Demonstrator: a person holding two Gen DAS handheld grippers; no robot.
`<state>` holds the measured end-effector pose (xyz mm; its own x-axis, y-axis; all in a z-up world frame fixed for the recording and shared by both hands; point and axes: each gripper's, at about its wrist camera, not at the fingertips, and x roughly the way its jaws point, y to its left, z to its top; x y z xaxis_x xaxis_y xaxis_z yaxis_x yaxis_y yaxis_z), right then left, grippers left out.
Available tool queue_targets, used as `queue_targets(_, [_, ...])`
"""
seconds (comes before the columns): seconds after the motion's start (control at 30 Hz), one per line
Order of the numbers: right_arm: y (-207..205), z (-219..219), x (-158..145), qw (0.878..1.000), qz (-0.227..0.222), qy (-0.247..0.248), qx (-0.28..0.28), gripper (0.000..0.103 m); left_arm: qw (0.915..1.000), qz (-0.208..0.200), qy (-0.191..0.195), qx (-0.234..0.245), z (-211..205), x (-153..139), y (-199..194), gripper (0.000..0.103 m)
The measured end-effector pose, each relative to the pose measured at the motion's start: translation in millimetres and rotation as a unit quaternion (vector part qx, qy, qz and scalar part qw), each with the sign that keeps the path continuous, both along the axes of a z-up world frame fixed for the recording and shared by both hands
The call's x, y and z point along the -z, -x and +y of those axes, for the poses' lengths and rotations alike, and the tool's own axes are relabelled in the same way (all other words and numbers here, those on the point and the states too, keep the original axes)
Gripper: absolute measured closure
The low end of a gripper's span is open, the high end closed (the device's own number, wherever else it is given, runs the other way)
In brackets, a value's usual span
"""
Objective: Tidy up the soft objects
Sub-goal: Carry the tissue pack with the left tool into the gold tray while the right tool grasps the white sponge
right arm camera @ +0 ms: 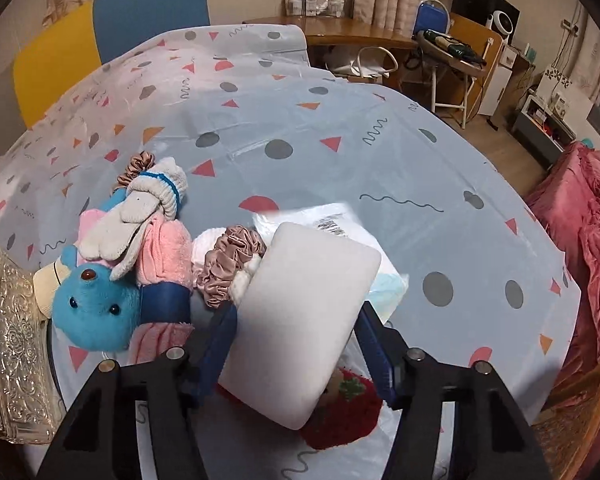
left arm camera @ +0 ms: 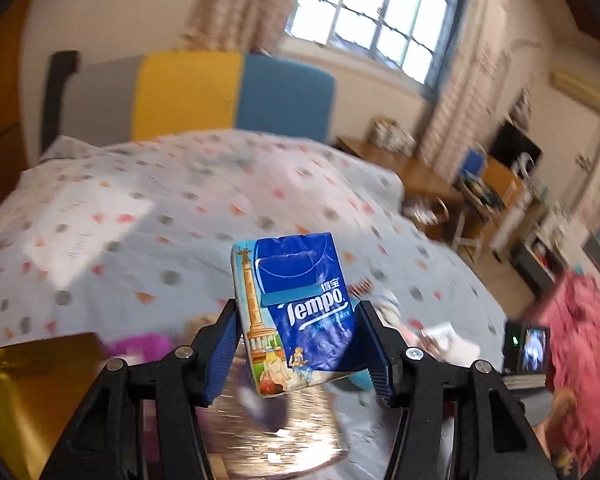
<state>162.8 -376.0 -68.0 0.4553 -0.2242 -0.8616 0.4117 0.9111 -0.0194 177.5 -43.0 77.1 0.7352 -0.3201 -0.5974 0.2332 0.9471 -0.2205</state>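
Between right gripper (right arm camera: pixel 294 344) pads, smooth white rounded-rectangle foam pad (right arm camera: pixel 300 320).

Left gripper (left arm camera: pixel 298 344): black plastic linkage arms, angular with open triangular cutouts, silver round screws at the pivots, four showing. Fingers (left arm camera: pixel 224 354) carry ribbed blue pads on their inner faces. Right gripper (right arm camera: pixel 296 350): same build, black arms, four silver pivot screws, blue ribbed pads on the fingers (right arm camera: pixel 376 356). No cables or markings visible on either.
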Motion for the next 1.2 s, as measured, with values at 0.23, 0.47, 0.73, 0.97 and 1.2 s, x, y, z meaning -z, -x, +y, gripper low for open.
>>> queue_targets(0.23, [-0.1, 9.7, -7.3, 1.0, -0.021, 0.007, -0.021, 0.042, 0.9946, -0.013, -0.018, -0.101, 84.7, 7.8, 25.4, 0.045])
queue_targets(0.47, [-1.9, 27.3, -14.1, 0.997, -0.042, 0.025, -0.062, 0.042, 0.9806, 0.004, -0.07, -0.183, 144.5, 55.9, 58.4, 0.045])
queue_targets(0.73, [-0.9, 41.9, -17.4, 0.993, -0.056, 0.035, -0.095, 0.045, 0.9732, 0.074, -0.048, -0.212, 171.3, 110.5, 65.4, 0.045])
queue_targets(0.97, [-2.9, 43.8, -11.9, 0.993, -0.044, 0.039, -0.098, 0.046, 0.9682, 0.082, -0.056, -0.23, 178.7, 121.1, 82.1, 0.04])
queue_targets(1.2, [-4.3, 40.5, -8.9, 0.995, -0.036, 0.035, -0.091, 0.047, 0.9684, 0.053, -0.066, -0.235, 175.7, 105.7, 107.8, 0.021])
